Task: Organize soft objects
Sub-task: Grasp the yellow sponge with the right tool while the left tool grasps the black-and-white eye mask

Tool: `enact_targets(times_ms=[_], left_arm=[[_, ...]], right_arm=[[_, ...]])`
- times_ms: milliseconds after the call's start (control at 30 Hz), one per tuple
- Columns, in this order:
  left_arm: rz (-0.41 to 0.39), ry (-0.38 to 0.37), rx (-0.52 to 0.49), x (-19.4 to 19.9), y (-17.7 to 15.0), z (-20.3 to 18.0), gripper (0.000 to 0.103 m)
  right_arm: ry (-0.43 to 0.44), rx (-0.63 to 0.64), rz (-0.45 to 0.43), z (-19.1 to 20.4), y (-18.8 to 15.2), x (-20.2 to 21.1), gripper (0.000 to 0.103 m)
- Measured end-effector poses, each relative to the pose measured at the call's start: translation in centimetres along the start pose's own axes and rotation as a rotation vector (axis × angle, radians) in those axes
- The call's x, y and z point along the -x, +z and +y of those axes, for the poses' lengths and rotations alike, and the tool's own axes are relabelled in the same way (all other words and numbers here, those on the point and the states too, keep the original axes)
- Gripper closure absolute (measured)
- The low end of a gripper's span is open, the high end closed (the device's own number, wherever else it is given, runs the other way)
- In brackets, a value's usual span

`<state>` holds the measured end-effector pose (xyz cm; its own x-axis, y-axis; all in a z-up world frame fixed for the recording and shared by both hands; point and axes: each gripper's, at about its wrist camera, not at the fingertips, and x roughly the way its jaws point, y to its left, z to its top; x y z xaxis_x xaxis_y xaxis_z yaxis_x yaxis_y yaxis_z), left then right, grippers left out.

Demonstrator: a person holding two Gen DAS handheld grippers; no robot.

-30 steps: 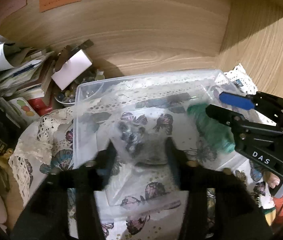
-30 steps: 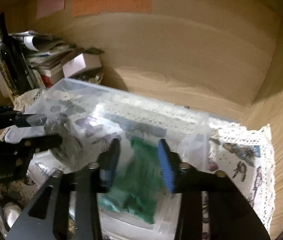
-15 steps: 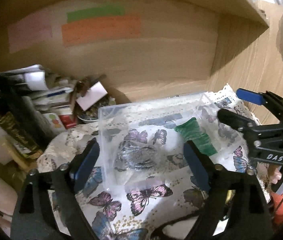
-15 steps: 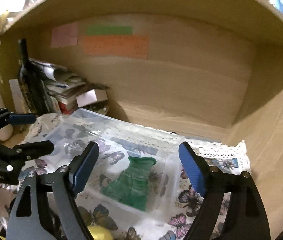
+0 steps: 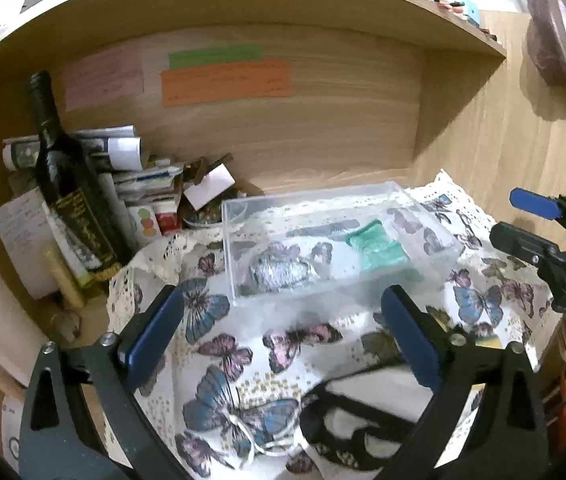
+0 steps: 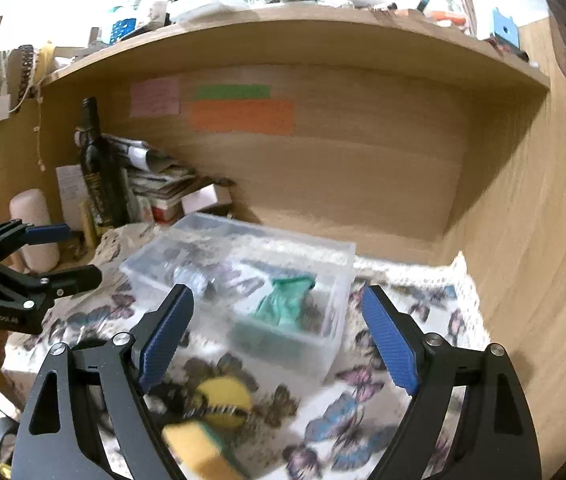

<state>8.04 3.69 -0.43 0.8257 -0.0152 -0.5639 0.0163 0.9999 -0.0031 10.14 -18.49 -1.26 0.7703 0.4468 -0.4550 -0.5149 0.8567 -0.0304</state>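
A clear plastic box (image 5: pixel 243 216) (image 6: pixel 339 276) stands on the butterfly-print cloth (image 5: pixel 227 356). In it lie a silver-grey soft bundle (image 5: pixel 283 270) and a green cloth (image 5: pixel 377 246) (image 6: pixel 285 300). My left gripper (image 5: pixel 281 334) is open and empty, held back from the box's near side. My right gripper (image 6: pixel 277 334) is open and empty, also back from the box. A black strap item (image 5: pixel 347 428) lies on the cloth near the left gripper. A yellow sponge (image 6: pixel 199 444) and a yellow ball (image 6: pixel 225 396) lie below the right gripper.
A dark wine bottle (image 5: pixel 67 184), stacked papers and boxes (image 5: pixel 139 184) crowd the back left of the wooden alcove. Coloured notes (image 5: pixel 225 82) hang on the back wall. A wooden side wall (image 6: pixel 523 240) stands right. A shelf (image 6: pixel 283 28) above holds clutter.
Both grippers opened, let go of the silver bundle and green cloth inside the box, and pulled back and up away from it.
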Motion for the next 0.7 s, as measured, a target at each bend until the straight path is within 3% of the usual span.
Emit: enact_targets(times_ms=[567, 633, 700], left_arm=[[0.106, -0.028, 0.003, -0.2, -7.8, -2.4, 0.003], [0.097, -0.037, 0.003, -0.3, -8.2, -2.6, 0.011], [0.081, -0.03, -0.007, -0.3, -8.4, -2.8, 0.026]], right_arm=[[0.094, -0.107, 0.172, 1.6, -7.6, -0.7, 0.019], [0.124, -0.119, 0.189, 1.7, -8.1, -0.8, 0.019], [0.141, -0.129, 0.191, 1.8, -8.2, -0.7, 0.031]])
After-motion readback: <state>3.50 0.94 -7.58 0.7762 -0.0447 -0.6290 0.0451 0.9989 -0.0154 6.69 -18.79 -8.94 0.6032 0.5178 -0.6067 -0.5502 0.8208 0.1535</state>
